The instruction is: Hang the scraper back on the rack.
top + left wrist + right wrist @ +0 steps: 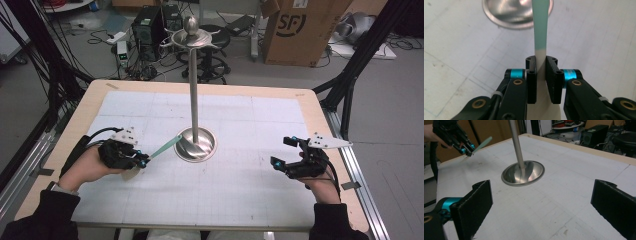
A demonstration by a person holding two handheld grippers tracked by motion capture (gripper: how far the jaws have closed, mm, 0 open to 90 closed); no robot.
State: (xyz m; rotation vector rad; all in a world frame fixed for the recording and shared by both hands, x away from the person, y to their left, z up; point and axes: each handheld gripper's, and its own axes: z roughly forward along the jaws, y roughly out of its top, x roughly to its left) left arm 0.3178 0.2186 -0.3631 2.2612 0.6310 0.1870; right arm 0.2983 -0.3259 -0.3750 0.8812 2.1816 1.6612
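Gripping a flat white and teal spatula, the left gripper has its fingers pressed against the white part, and the teal end slants up toward the steel stand in the middle of the bench. The teal tip lies over the rim of the stand's round base in the left gripper view. The right gripper hangs well apart on the other side, its fingers spread wide with nothing between them. Beyond the bench stand a cardboard box, computer towers and loose cables on the floor
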